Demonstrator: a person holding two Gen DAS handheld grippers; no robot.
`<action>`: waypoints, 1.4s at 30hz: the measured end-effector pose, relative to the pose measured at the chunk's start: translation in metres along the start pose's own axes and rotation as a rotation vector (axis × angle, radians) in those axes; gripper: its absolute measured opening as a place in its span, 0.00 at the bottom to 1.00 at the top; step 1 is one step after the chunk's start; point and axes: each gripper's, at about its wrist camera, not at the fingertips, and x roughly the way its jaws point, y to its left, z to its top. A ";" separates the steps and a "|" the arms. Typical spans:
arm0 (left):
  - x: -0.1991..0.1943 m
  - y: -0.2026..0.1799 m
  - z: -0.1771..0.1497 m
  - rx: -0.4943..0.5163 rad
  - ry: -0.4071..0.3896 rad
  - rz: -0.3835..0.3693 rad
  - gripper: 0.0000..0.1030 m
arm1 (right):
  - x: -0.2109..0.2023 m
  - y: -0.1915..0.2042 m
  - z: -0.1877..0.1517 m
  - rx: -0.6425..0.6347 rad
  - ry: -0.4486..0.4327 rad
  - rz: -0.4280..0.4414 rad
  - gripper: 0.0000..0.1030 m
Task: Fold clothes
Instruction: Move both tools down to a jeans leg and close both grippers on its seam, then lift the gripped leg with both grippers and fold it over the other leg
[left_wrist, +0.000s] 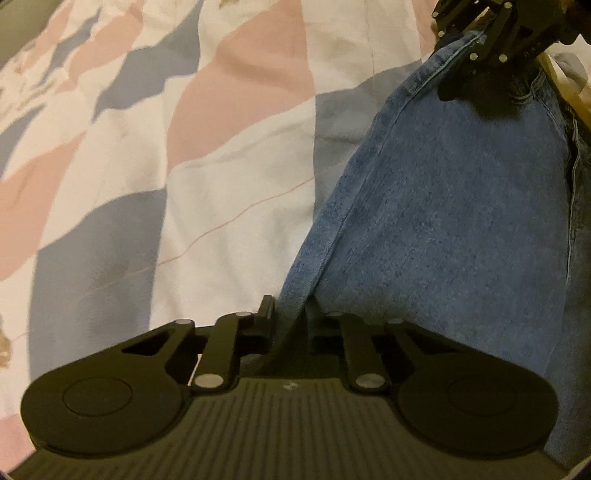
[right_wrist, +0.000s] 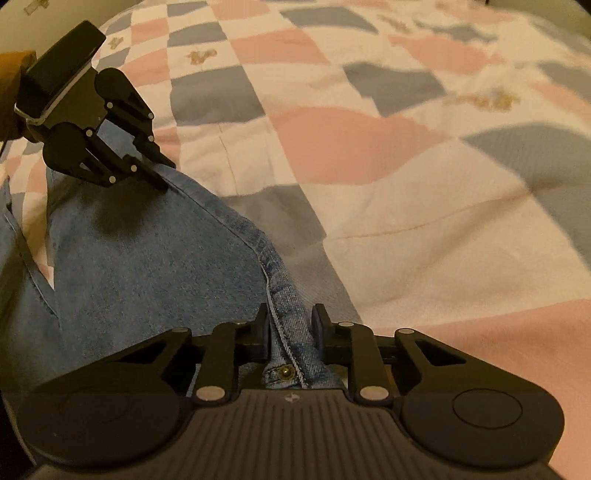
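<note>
Evidently the jeans (right_wrist: 147, 258) lay spread on the quilt (right_wrist: 406, 184), and each gripper had taken one end of the same long edge; the left gripper (left_wrist: 290, 314) had its two fingers closed on a thick fold of denim, which ran up between them and widened into the broad blue panel beyond; the right gripper (right_wrist: 290, 321) was clamped on a seamed part near a brass rivet (right_wrist: 285, 372), probably the waistband or a pocket corner, though the fabric was bunched there and the exact part could not be told. Held at two points along one edge, the cloth could likely be lifted and carried over as one taut line, which suits a fold; that is a judgement, since nothing showed the intended direction. In each wrist view the other gripper appeared at the far end of the denim, its tips down on the seam. Much stayed hidden: the lower legs and hems ran out of the frames, the underside of the jeans could not be seen, the quilt's far parts were blurred, and only a brownish sleeve (right_wrist: 9, 85) showed at the edge.
</note>
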 end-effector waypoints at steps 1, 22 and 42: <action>-0.006 -0.004 -0.001 0.005 -0.007 0.017 0.11 | -0.005 0.005 -0.001 -0.011 -0.017 -0.021 0.20; -0.129 -0.297 -0.148 -0.290 0.047 0.128 0.18 | -0.076 0.279 -0.248 0.161 -0.048 -0.316 0.52; -0.118 -0.218 -0.323 -1.678 -0.243 0.132 0.59 | -0.067 0.185 -0.373 1.653 -0.626 0.079 0.56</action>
